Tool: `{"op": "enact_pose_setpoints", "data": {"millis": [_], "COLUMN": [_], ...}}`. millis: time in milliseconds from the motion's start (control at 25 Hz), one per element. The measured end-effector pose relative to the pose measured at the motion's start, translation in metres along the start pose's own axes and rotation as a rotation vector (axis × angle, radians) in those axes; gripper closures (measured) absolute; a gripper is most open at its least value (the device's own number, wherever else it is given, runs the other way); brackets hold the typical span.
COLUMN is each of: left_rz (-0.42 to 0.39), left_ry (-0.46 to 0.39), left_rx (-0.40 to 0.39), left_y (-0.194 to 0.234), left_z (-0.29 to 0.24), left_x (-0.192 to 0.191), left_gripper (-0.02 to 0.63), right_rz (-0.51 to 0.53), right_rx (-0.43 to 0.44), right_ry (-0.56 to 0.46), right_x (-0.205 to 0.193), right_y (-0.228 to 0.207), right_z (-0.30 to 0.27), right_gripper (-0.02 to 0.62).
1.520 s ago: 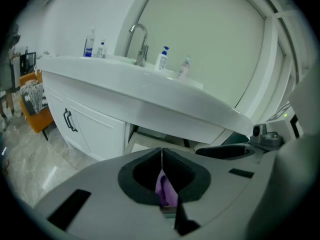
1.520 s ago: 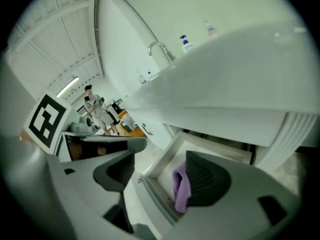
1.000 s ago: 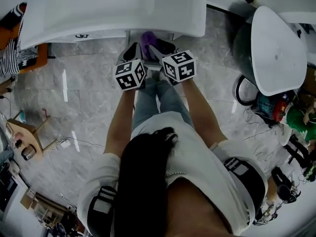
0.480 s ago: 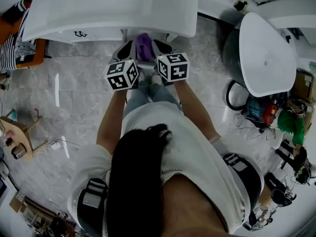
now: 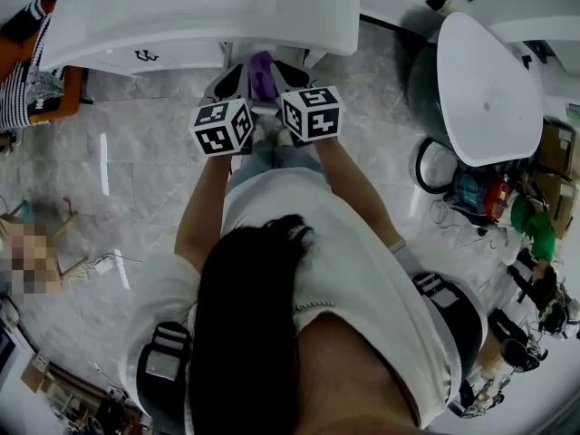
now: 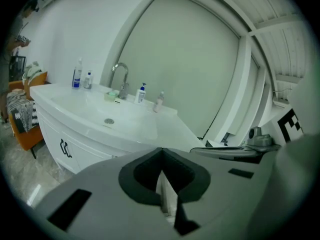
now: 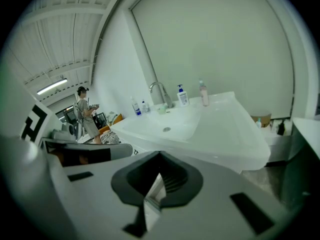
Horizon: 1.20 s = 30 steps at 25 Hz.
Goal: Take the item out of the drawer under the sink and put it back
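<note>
Two sets of fingers pressed together: left gripper (image 5: 233, 81), right gripper (image 5: 292, 72), flanking purple item (image 5: 261, 72); bottles (image 7: 182, 95): labels unreadable.

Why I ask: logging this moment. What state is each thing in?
Left gripper: jaws together.
Right gripper: jaws together.
Purple item: between both grippers' fronts, by the sink front edge; contact unclear.
Faucet: no water visible.
Cabinet door: closed.
Pump bottle: upright.
</note>
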<state>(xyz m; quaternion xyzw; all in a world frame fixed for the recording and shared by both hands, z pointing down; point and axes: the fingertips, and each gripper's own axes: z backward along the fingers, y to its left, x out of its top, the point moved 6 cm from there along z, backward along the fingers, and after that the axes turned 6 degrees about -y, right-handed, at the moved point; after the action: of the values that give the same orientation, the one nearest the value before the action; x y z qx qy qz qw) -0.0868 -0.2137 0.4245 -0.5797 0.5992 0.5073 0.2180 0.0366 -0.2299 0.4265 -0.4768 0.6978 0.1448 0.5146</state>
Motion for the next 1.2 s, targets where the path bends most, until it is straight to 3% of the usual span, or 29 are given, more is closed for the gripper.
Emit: {"op": "enact_pose_setpoints", "data": {"millis": [1200], "left_rz": [-0.013], "left_ry": [0.066], "left_rx": [0.004], "left_y": [0.024], "left_z": [-0.011], "left_x": [-0.015], "left_gripper": [0.602], "right_rz": [-0.012], "right_rx": [-0.016], "right_ry": [0.052], "right_x": [-0.017], "right_y": [0.005], "right_z": [-0.024], "right_gripper": [0.580]}}
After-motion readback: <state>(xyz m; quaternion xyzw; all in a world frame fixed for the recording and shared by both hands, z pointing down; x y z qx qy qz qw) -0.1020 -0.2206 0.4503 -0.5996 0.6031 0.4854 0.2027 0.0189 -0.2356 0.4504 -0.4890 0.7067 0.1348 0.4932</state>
